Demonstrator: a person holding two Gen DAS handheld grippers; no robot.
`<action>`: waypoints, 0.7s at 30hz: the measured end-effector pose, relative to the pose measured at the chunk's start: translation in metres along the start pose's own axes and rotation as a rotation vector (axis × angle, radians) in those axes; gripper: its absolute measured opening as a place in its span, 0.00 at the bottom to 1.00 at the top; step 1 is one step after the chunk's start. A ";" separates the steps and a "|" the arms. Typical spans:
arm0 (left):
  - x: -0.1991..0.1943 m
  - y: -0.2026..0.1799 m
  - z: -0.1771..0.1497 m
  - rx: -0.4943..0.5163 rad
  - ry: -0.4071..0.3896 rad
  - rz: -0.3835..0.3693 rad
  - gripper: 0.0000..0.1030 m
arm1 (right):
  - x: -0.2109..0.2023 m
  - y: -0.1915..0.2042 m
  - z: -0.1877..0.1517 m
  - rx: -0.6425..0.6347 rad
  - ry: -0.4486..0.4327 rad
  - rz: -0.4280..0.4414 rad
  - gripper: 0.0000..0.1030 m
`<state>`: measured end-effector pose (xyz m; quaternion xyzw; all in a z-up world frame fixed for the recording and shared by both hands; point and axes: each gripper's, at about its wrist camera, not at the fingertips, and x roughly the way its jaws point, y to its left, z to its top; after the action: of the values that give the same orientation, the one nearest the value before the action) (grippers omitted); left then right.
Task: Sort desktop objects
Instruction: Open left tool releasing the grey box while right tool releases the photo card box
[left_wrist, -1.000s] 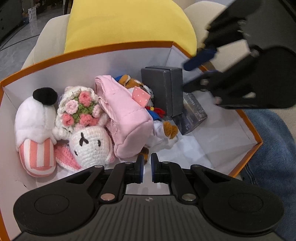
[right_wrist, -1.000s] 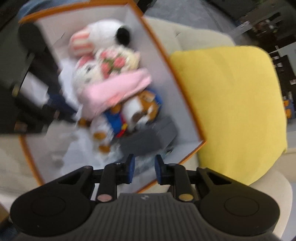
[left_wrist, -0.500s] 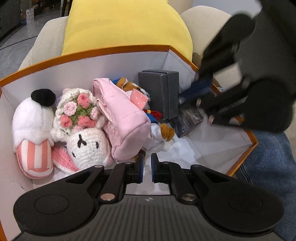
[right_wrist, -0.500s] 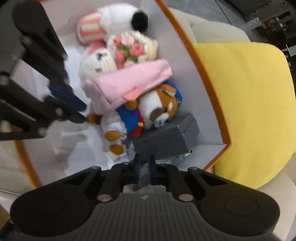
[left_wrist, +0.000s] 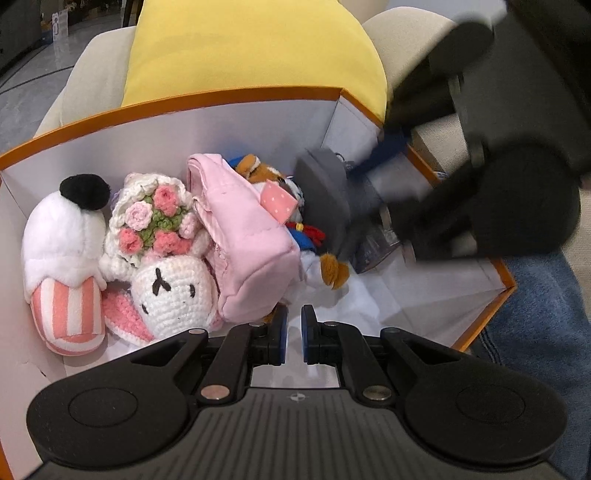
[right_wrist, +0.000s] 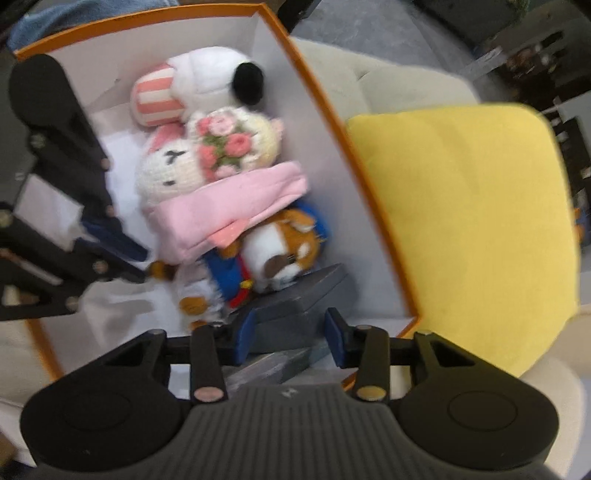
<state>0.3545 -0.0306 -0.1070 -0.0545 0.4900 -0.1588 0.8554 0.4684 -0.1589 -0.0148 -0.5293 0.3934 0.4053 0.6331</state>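
An orange-rimmed white box (left_wrist: 221, 99) holds a white plush with a black pompom (left_wrist: 62, 258), a crochet rabbit with a bouquet (left_wrist: 170, 291), a pink pouch (left_wrist: 243, 236), a dog plush in blue (right_wrist: 280, 254) and a grey box (right_wrist: 295, 306). The grey box leans against the dog plush. My right gripper (right_wrist: 290, 339) reaches down at the box's far right corner. Its jaws are opening and stand on either side of the grey box. At the near wall my left gripper (left_wrist: 291, 332) hangs shut with nothing in it.
A dark glossy box (left_wrist: 376, 243) lies under the grey one. A yellow cushion (left_wrist: 251, 48) on a beige sofa (left_wrist: 92, 77) sits behind the box. A person's blue jeans (left_wrist: 535, 332) show at the right.
My right gripper has come down into the box's corner, narrowed, then widened around the grey box. The grey box has tipped toward the toys. My left gripper has kept still.
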 end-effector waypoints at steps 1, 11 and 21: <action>0.001 0.000 0.001 0.000 0.005 -0.005 0.07 | 0.003 0.006 -0.002 -0.024 0.002 -0.006 0.35; 0.001 0.000 0.000 0.009 0.000 -0.002 0.07 | 0.003 0.017 -0.005 -0.173 0.106 -0.017 0.53; 0.001 -0.004 -0.003 0.019 0.010 -0.018 0.07 | 0.035 0.038 -0.007 -0.332 0.213 -0.115 0.59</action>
<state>0.3513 -0.0349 -0.1088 -0.0500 0.4922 -0.1716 0.8519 0.4456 -0.1584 -0.0618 -0.6877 0.3551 0.3695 0.5143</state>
